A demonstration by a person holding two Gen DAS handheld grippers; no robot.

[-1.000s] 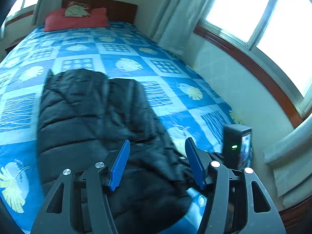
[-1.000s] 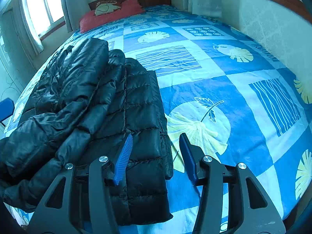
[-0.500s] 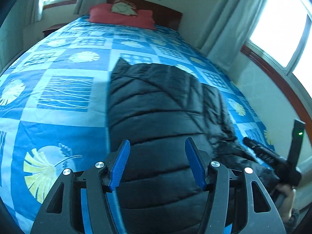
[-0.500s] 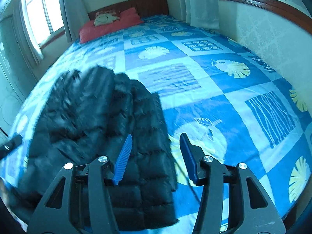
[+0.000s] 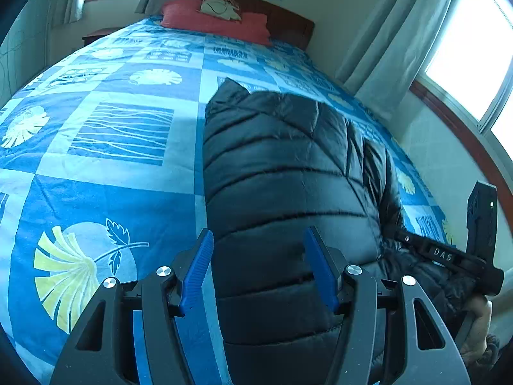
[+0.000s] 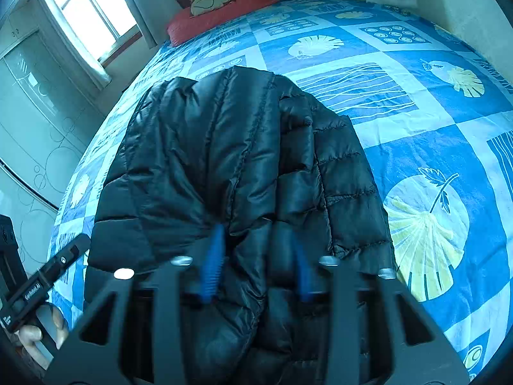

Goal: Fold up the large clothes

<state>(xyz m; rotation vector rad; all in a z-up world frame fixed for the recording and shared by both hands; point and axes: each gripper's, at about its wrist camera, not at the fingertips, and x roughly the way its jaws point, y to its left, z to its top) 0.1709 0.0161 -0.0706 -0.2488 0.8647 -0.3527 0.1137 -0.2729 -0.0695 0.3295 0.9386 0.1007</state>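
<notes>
bed first: blue patchwork quilt, leaf and wave panels, red pillow up at the headboard, windows on both sides. black puffer jacket lies lengthwise near the foot end, already doubled into a long narrow stack, quilted panels up, one slippery layer draped over another; in the right wrist view the top layer bulges and sits skewed against the lower one. left gripper hovers over the near end of the jacket, blue pads apart, nothing pinched, left pad roughly above the jacket's left edge. right gripper is blurred mid-motion, jaws closing with a ridge of jacket fabric between them; can't confirm the pads bite yet, so i'd treat it as not gripped. a person's hand shows under the left tool handle in the right wrist view. risks from here, my read: nylon shell is slick and puffy, so the closing pads may catch only the top layer and peel it off the stack when lifted. a one-sided pull, with the left claw empty, would likely twist the fold and slide the bundle across the quilt. trapped air could spring the fold back open. quilt itself could get pinched if the jaws dip too low.
</notes>
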